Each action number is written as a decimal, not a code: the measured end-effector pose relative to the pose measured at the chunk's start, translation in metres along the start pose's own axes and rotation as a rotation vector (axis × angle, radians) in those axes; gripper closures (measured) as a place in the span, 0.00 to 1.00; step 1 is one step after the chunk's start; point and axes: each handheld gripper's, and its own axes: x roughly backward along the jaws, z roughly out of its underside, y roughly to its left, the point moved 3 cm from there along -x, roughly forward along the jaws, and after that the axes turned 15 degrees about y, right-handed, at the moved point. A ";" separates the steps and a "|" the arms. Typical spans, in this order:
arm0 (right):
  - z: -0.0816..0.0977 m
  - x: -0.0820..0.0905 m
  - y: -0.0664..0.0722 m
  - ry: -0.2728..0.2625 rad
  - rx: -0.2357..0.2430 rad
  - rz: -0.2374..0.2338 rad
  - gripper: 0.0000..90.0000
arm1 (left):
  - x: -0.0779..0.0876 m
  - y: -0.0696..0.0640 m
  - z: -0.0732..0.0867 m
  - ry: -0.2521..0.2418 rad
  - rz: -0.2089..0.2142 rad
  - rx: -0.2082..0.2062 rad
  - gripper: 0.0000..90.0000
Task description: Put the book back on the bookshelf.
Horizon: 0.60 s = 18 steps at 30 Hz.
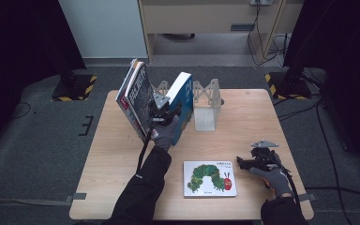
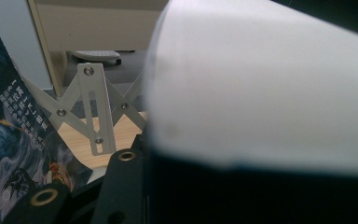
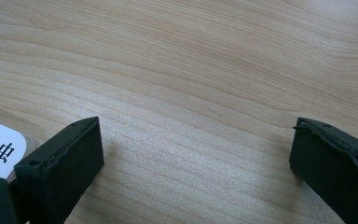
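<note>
Left tool [image 1: 165, 116] grips the blue book [image 1: 182, 96] — upright, beside dark books [image 1: 136, 93].

1. The book [image 1: 183, 101] in my left gripper [image 1: 165, 114] has a blue cover and white page edges.
2. The book [image 1: 140, 93] at upper left wears a dark, smoky pattern with pale lettering and a red spine edge.
3. The book [image 1: 210, 178] at lower centre is white, with a green caterpillar and a red head.
4. My table [image 1: 248, 122] is pale wood grain.
5. My right gripper [image 1: 244, 162] is black, its glove grey.
</note>
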 end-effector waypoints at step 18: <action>0.000 0.000 0.001 0.001 0.001 0.001 0.03 | 0.008 0.000 0.020 0.000 -0.006 0.001 0.65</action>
